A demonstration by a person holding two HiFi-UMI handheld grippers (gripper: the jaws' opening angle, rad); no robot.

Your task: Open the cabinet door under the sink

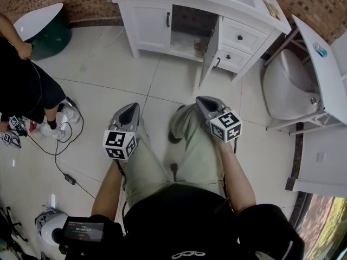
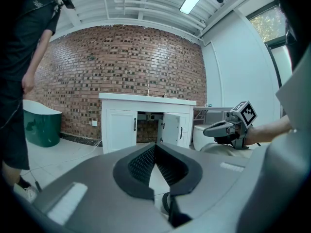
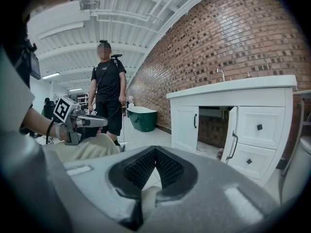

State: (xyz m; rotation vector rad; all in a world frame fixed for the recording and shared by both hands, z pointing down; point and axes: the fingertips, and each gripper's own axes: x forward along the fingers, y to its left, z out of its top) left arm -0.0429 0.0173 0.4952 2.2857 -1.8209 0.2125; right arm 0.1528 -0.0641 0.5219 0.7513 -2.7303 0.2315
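Head view has the person sitting well back from the white vanity at the far side of the room, with both grippers parked over their knees. The left gripper is clenched on nothing, pads pressed together in a closed V, and the right gripper is the same, shut tight and empty. The cabinet door under the sink is already swung out toward the room, just left of the drawers, so you can see into the dark opening behind it. The other door on the left is closed. Looks to me like a light, stiff painted panel on hinges, the kind that swings with barely any pull and won't flex. The gloss paint is probably slippery, so pinching the flat face or the edge seems like a bad bet. I'd go for the slim dark bar handle near its free edge, it runs up and down and looks thin enough for the jaws to close around. Another person stands off at the left, well clear.
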